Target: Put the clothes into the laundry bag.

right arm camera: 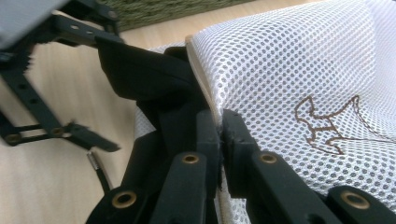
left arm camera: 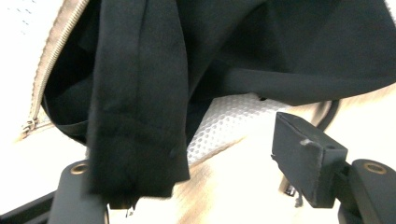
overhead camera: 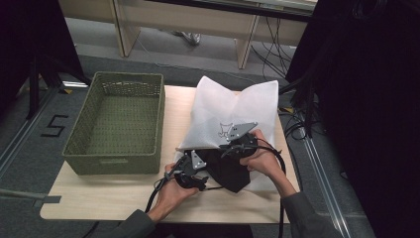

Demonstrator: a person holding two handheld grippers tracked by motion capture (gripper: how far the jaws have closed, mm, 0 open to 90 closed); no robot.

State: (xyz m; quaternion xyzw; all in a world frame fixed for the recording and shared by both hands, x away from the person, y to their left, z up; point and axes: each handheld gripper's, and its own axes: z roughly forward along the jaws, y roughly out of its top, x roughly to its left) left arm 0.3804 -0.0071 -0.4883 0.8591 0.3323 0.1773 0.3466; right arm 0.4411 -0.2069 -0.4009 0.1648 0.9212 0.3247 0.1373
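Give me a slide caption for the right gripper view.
Right tongs pinch the white mesh bag's edge while black clothing sits in its opening.

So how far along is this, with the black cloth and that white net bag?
Partly done: some of the black garment is inside the white mesh bag, the rest hangs out. The right gripper pinches the bag's edge; the left gripper is open at the cloth. Left: stuffing and zipping.

On the table I count one white mesh bag (overhead camera: 233,106), one black garment (overhead camera: 228,171), one green woven basket (overhead camera: 84,161), and two hand-held grippers.
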